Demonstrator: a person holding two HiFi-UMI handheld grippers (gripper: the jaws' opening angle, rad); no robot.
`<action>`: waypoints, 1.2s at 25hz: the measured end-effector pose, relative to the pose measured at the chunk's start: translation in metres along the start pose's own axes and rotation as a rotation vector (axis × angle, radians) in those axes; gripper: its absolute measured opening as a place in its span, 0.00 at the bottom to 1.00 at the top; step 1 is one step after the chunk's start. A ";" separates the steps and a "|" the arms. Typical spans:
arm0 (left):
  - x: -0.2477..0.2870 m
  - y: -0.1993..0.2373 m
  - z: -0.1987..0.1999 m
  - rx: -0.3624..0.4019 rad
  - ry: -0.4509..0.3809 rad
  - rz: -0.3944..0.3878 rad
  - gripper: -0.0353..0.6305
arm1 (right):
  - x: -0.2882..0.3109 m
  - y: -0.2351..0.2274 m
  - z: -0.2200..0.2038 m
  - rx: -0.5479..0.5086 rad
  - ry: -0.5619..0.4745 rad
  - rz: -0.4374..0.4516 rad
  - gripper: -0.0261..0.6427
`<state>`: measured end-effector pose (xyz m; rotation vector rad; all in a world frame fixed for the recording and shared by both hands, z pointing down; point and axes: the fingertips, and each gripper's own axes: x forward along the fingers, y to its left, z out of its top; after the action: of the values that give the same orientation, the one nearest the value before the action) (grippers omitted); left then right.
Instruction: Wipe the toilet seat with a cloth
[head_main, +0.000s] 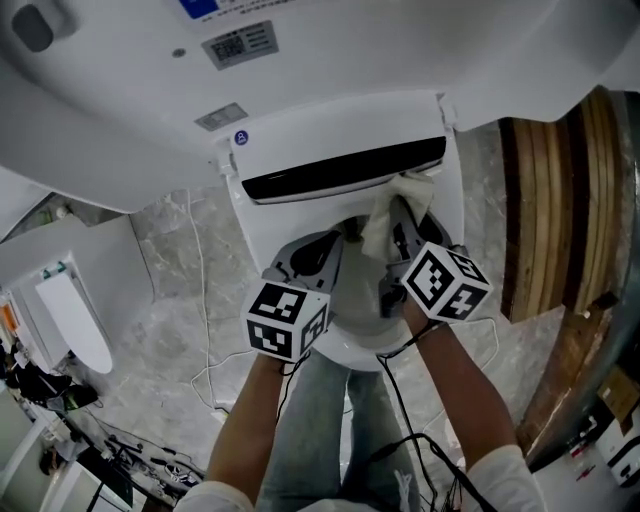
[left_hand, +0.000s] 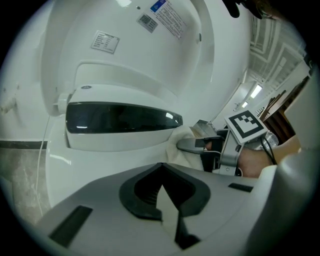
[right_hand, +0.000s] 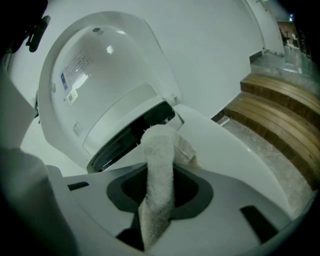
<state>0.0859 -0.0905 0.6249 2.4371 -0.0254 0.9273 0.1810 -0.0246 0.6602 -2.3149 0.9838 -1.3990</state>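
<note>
The right gripper (head_main: 405, 215) is gripping a white terry cloth (head_main: 385, 222), resting it on the white toilet seat (head_main: 452, 195) right of centre. The left gripper (head_main: 318, 252) is hovering just left, jaws together, empty

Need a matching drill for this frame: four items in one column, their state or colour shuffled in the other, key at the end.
Column 1
1. left claw
2. right claw
3. toilet lid
4. wooden steps

Column 2
a. brown
b. shut on the cloth
c. raised
d. shut, nothing between the jaws

Pairs: 1-d, 2-b, 3-c, 4-a
</note>
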 end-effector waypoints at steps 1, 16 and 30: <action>0.004 -0.002 0.003 0.006 0.001 -0.007 0.07 | -0.001 -0.004 0.003 0.013 -0.006 -0.003 0.19; 0.036 -0.028 0.018 0.050 0.023 -0.063 0.07 | -0.016 -0.043 0.040 0.009 -0.051 -0.060 0.19; 0.029 -0.041 0.018 0.085 0.017 -0.058 0.07 | -0.014 -0.045 0.037 -0.020 -0.045 -0.029 0.19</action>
<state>0.1274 -0.0589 0.6125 2.4936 0.0916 0.9413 0.2267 0.0133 0.6559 -2.3732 0.9593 -1.3473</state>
